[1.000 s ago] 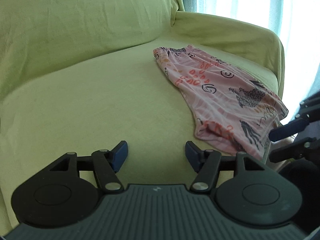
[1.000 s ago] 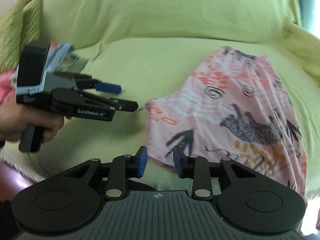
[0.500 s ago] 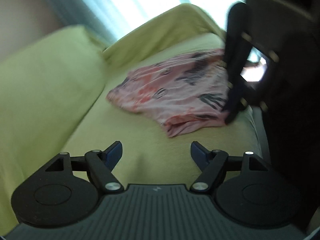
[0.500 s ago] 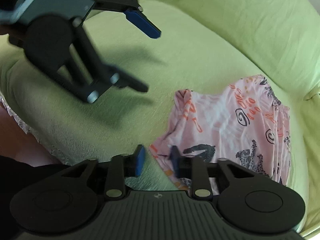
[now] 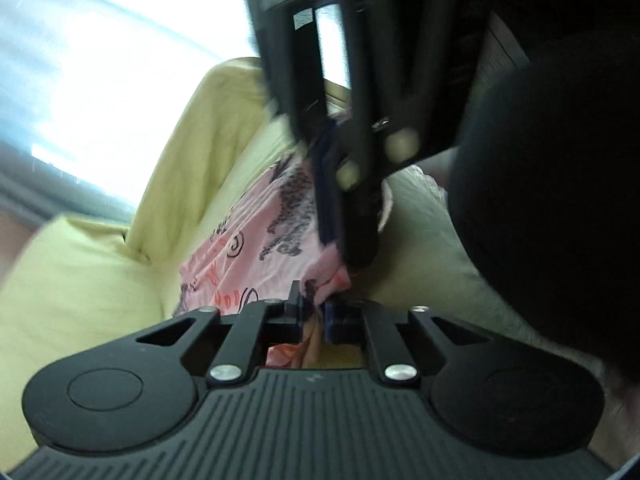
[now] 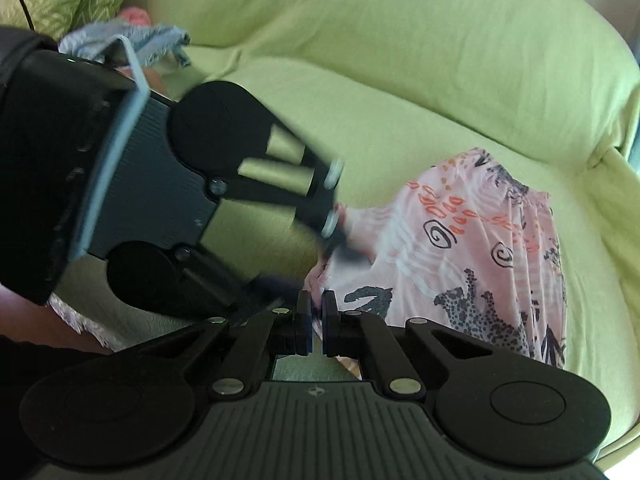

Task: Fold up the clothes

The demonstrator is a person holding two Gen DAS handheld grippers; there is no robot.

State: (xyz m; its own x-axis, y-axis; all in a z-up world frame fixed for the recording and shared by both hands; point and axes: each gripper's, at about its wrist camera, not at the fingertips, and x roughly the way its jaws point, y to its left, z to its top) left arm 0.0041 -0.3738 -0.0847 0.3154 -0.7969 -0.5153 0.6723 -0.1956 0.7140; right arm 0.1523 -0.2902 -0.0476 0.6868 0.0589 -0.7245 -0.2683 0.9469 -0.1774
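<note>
Pink printed cloth is pinched in both of my claws. My left claw [image 5: 313, 314] has just snapped closed, and a fold of the pink garment [image 5: 256, 240] bunches up between its blue pads, pressed on both sides. My right claw [image 6: 316, 320] has likewise just been closing; its pads stand almost together with the near hem of the same garment [image 6: 460, 248] caught between them.

In the left wrist view the right claw [image 5: 340, 252] comes down from 12 o'clock, blurred, its dark fingers ending on the cloth just above my own pads, so the 2 grips sit close together along 1 edge. In the right wrist view the left claw [image 6: 340, 246] reaches in from 9 o'clock, tilted over on its side, its tips on the cloth's corner at about 12 o'clock from my right pads.

Outward from there, the garment spreads flat toward 2 o'clock in the right wrist view, patterned with black spirals, orange dashes and spotted animal shapes. It lies on the seat of a sofa covered in a yellow-green throw [image 6: 400, 100]. Well apart, at 10 o'clock against the sofa back, lies a crumpled pale blue cloth [image 6: 132, 38] with something pink behind it. A bright curtained window [image 5: 100, 80] fills 10 o'clock of the left wrist view.
</note>
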